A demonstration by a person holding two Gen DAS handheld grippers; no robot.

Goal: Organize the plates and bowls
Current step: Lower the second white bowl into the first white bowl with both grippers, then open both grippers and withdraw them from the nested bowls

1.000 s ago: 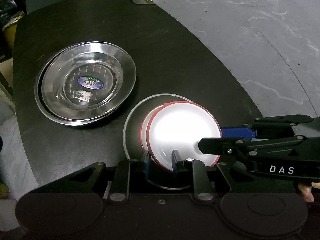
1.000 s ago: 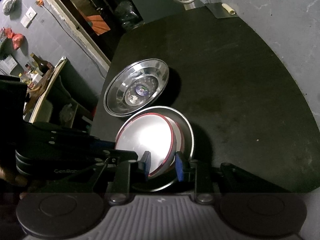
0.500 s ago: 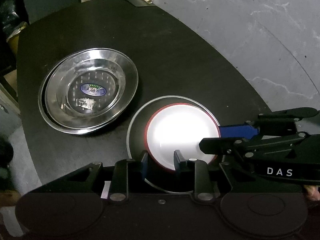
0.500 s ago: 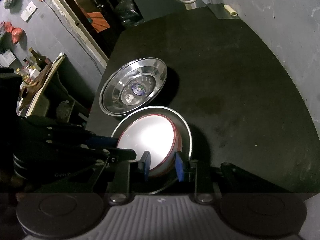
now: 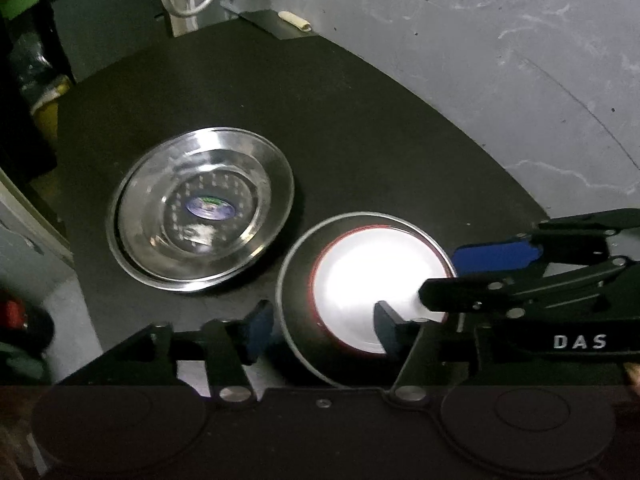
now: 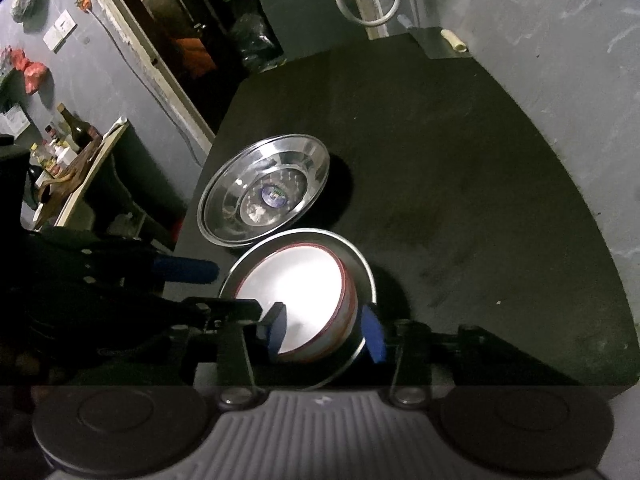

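A white bowl with a red rim (image 5: 380, 280) (image 6: 296, 292) rests inside a shallow steel dish (image 5: 294, 320) (image 6: 360, 264) near the front of the black table (image 5: 360, 132). A second red rim shows just beneath the bowl's own. My left gripper (image 5: 320, 330) is opening; one finger is outside the dish's rim, the other over the bowl, and neither pad presses. My right gripper (image 6: 324, 330) comes in from the opposite side and is also opening, its jaws astride the bowl's wall with a gap. To the left lie stacked steel plates (image 5: 200, 208) (image 6: 264, 192).
A cleaver with a pale handle (image 5: 280, 26) lies at the table's far edge. A grey wall (image 5: 500, 60) runs along the right. A side table with bottles (image 6: 68, 148) stands off the left edge. Dark tabletop (image 6: 460, 200) stretches right of the dishes.
Both grippers were shut on the white bowl's rim, with the bowl tilted. Now their jaws have spread apart and the bowl sits level in the steel dish.
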